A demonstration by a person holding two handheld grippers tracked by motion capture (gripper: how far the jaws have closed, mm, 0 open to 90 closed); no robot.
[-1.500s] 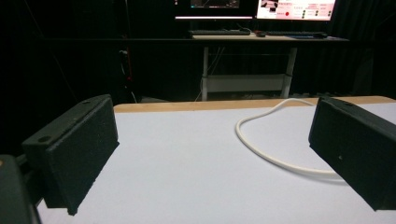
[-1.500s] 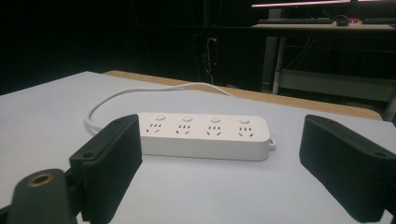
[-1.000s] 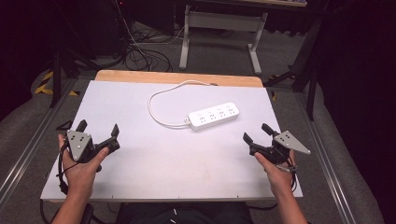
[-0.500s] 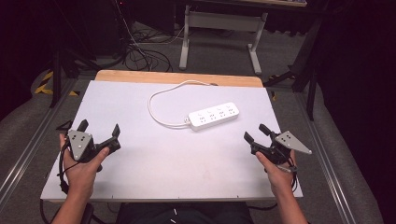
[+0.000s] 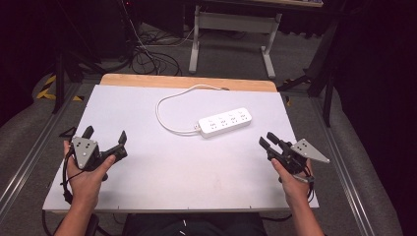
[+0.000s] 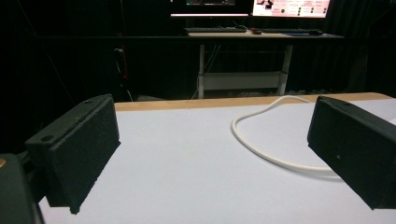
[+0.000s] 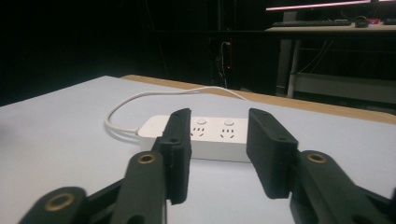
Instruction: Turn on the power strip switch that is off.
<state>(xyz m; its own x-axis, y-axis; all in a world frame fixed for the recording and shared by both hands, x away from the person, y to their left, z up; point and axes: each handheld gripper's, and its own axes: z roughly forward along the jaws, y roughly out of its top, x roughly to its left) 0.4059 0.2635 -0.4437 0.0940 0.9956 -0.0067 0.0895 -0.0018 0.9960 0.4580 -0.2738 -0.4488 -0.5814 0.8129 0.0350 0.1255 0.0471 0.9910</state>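
At table [image 5: 147, 187] centre, toward 12 o'clock: white power strip [image 5: 225, 122], well inside edges. Left gripper [image 5: 104, 140] at 8 o'clock, jaws wide, empty. Right gripper [image 5: 269, 141] at 4 o'clock, jaws just closing, narrow gap, nothing between. Bare board between.

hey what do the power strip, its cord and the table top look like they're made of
Power strip: likely hard white plastic, smooth with a slight sheen and crisp moulded edges. Cord: probably rubber or vinyl sheathing, since it lies in a soft loop. Table top: matte white board or laminate; the far strip looks like bare wood, tan in colour.
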